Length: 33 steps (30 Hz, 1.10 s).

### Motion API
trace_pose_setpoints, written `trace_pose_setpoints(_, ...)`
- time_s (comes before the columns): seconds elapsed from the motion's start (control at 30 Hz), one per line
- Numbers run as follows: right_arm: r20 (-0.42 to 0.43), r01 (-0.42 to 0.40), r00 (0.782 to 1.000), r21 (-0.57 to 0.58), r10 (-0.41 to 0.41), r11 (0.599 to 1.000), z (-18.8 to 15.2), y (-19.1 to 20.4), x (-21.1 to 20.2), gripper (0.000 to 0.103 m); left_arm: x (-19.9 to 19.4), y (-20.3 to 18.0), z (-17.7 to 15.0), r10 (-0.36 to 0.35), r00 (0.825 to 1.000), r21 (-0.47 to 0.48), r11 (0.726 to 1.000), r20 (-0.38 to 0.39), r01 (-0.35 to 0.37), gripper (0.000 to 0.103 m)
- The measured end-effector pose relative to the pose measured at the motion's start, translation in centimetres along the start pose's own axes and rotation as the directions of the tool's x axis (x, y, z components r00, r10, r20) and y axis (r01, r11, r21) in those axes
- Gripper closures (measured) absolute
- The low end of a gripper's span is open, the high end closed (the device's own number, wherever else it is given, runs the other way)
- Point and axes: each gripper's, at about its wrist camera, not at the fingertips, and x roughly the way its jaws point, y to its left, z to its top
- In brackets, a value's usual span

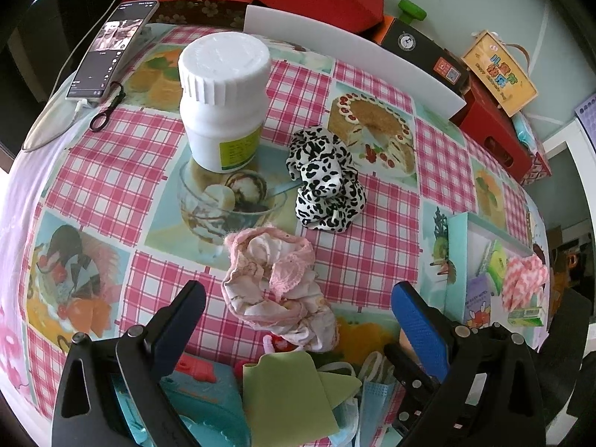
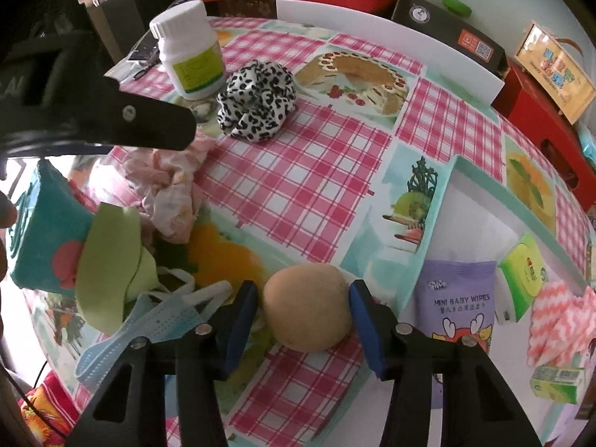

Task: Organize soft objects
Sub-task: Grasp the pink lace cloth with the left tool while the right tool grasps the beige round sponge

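A crumpled pink and white cloth (image 1: 277, 287) lies on the checked tablecloth between and just ahead of my left gripper's (image 1: 298, 309) open fingers; it also shows in the right wrist view (image 2: 167, 193). A black-and-white spotted scrunchie (image 1: 324, 178) (image 2: 257, 100) lies beyond it. My right gripper (image 2: 303, 313) has its blue pads on both sides of a tan soft ball (image 2: 307, 307). A green cloth (image 1: 287, 395) (image 2: 111, 264) and a blue face mask (image 2: 149, 327) lie close by. A light teal tray (image 2: 484, 178) (image 1: 458, 253) holds wipes packs and a pink zigzag cloth (image 2: 562, 320).
A white pill bottle (image 1: 223, 100) (image 2: 190, 48) stands behind the scrunchie. A phone (image 1: 111, 48) lies at the table's far left. A white board (image 1: 354, 56), red boxes (image 1: 495, 138) and a black box (image 1: 421, 52) line the back edge. A teal toy (image 2: 41, 231) sits at left.
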Motion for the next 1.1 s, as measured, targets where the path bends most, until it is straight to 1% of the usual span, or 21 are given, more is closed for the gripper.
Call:
trace_pose_setpoints(0.17, -0.007, -0.005, 1.000, 0.000, 0.005, 1.000, 0.0, 0.1, 0.4, 0.049, 0.3, -0.1, 0.1, 0.006, 1.000, 0.003, 1.000, -0.003, -0.006, 0.003)
trace_pose_setpoints(0.3, -0.002, -0.013, 1.000, 0.008, 0.013, 1.000, 0.1, 0.0, 0.4, 0.052, 0.5, -0.2, 0.1, 0.014, 1.000, 0.009, 1.000, -0.006, -0.014, 0.003)
trace_pose_setpoints(0.47, 0.010, -0.024, 1.000, 0.036, 0.024, 0.999, 0.3, -0.6, 0.3, 0.053, 0.8, -0.4, 0.1, 0.016, 1.000, 0.014, 1.000, -0.010, -0.015, 0.003)
trace_pose_setpoints(0.63, 0.013, -0.028, 1.000, 0.040, 0.028, 0.999, 0.4, -0.7, 0.3, 0.053, 1.7, -0.7, 0.1, 0.027, 0.999, 0.030, 0.999, -0.019, -0.026, 0.004)
trace_pose_setpoints(0.7, 0.013, -0.031, 0.999, 0.042, 0.030, 0.999, 0.5, -0.7, 0.2, 0.053, 2.1, -0.9, 0.2, 0.027, 0.999, 0.033, 0.999, -0.024, -0.026, 0.011)
trace_pose_setpoints(0.77, 0.013, -0.035, 0.999, 0.045, 0.035, 0.998, 0.6, -0.9, 0.3, 0.053, 2.6, -0.9, 0.2, 0.023, 0.999, 0.032, 0.999, -0.036, -0.022, 0.022)
trace_pose_setpoints(0.8, 0.013, -0.037, 0.999, 0.046, 0.037, 0.998, 0.7, -0.9, 0.3, 0.052, 2.7, -0.8, 0.1, 0.025, 0.999, 0.033, 0.999, -0.038, -0.024, 0.024)
trace_pose_setpoints(0.87, 0.014, -0.041, 0.999, 0.049, 0.040, 0.998, 0.6, -0.8, 0.4, 0.053, 3.2, -0.8, 0.1, 0.031, 0.999, 0.036, 0.999, -0.044, -0.030, 0.036)
trace_pose_setpoints(0.9, 0.014, -0.041, 0.999, 0.050, 0.041, 0.998, 0.5, -0.8, 0.3, 0.053, 3.5, -0.8, 0.1, 0.042, 0.998, 0.039, 0.998, -0.048, -0.041, 0.039)
trace_pose_setpoints(0.93, 0.014, -0.042, 0.999, 0.051, 0.041, 0.998, 0.5, -0.7, 0.3, 0.052, 3.7, -0.8, 0.0, 0.052, 0.997, 0.043, 0.998, -0.050, -0.050, 0.046)
trace_pose_setpoints(0.97, 0.014, -0.043, 0.999, 0.051, 0.042, 0.998, 0.5, -0.8, 0.3, 0.052, 4.0, -0.8, -0.1, 0.059, 0.997, 0.047, 0.997, -0.051, -0.057, 0.049)
trace_pose_setpoints(1.1, 0.014, -0.050, 0.999, 0.057, 0.049, 0.997, 0.5, -0.9, 0.4, 0.053, 4.4, -1.1, -0.2, 0.060, 0.997, 0.061, 0.996, -0.044, -0.058, 0.054)
